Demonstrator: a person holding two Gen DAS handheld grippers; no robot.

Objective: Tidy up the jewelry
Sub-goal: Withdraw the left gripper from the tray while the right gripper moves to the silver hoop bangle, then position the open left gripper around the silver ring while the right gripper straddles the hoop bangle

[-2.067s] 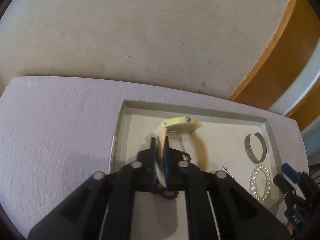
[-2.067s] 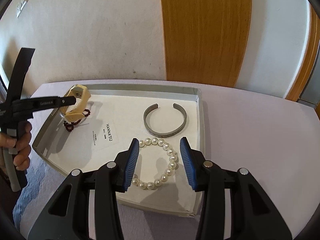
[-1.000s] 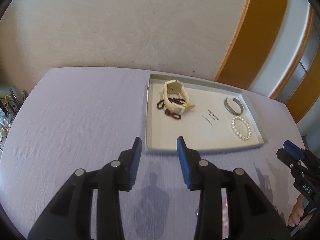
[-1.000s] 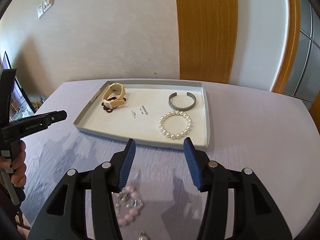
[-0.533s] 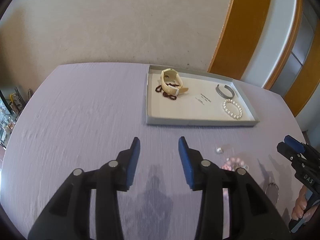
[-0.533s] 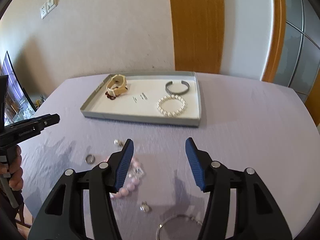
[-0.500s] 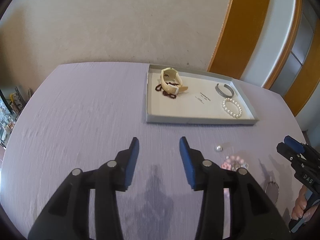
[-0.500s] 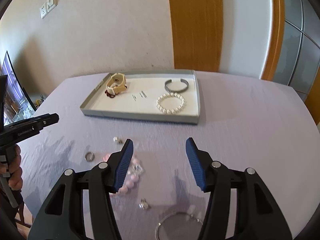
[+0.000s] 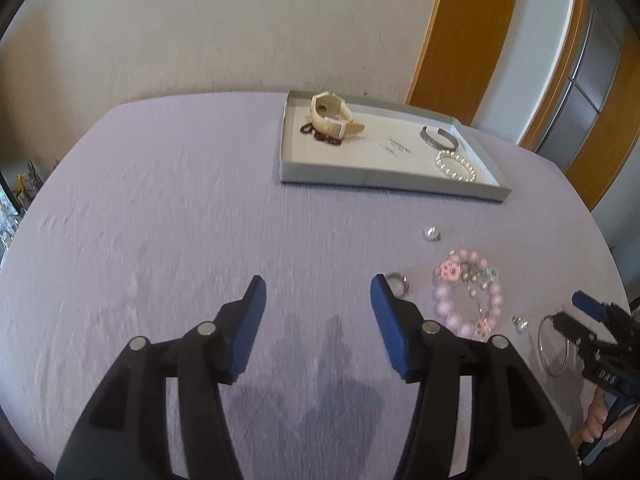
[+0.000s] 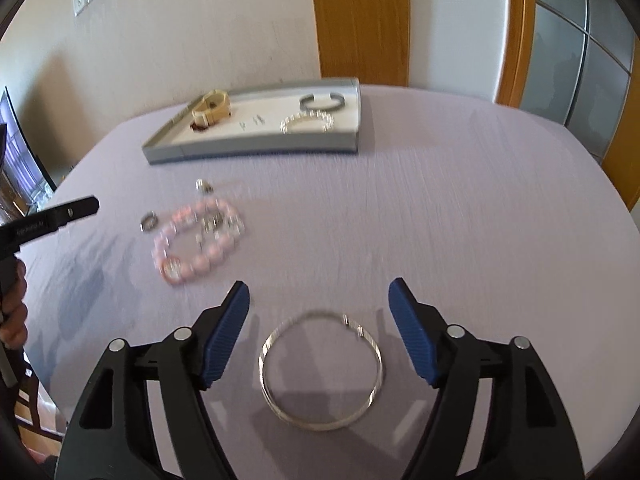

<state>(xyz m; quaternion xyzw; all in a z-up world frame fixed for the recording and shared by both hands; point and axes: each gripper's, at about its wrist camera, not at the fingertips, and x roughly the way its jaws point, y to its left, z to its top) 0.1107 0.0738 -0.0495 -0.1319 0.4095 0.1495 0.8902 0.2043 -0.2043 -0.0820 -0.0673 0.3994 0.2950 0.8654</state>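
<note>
Right gripper: jaws opening, blue pads spread wide and clear of everything; a thin silver bangle lies flat on the table between the fingers, touched by neither.
Left gripper: jaws opening, nothing between the pads, only bare cloth and the gripper's own shadow beneath.
Table: round, covered in lilac cloth.
Tray: shallow grey box with a white floor, at the far side of the table, well apart from both grippers.
Tray, left end: a cream wristwatch resting on its side, a string of dark red beads touching it.
Tray, right end: an open grey metal cuff, a white pearl bracelet just in front of it.
Tray, middle: a small printed card, lettering too small to read.
Loose on the cloth: a pink bead bracelet with charms, lying near the left gripper's right finger.
Beside it: a small metal ring just by that fingertip, a round pearl-like stud nearer the tray, another small stud near the bangle.
Hands: in the right-wrist view a hand grips the left gripper's handle at the frame's left edge.
</note>
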